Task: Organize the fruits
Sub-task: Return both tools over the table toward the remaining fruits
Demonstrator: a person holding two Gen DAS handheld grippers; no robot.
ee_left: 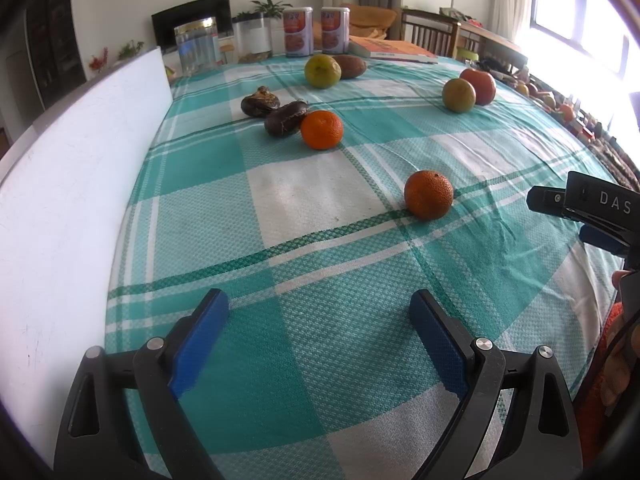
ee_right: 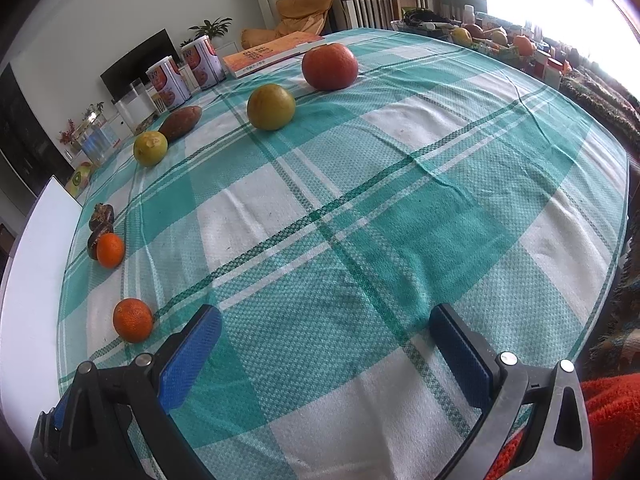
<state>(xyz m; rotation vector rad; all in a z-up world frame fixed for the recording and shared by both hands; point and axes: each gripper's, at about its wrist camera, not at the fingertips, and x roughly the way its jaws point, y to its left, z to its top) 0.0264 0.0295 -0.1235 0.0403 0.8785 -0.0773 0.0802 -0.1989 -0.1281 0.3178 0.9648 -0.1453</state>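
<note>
My left tongs (ee_left: 319, 312) and right tongs (ee_right: 326, 326) both hang spread above the worktop (ee_left: 320, 264), gripping nothing. Nearest orange (ee_left: 428, 195) lies loose at 1 o'clock from the left tongs; two lidded tins (ee_left: 298, 32) stand at 12, contents hidden.

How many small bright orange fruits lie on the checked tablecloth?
2. One orange sits alone nearest the grippers; the other orange lies farther back, touching a dark brown fruit. More fruit beyond the table's far edge is too blurred to count.
</note>
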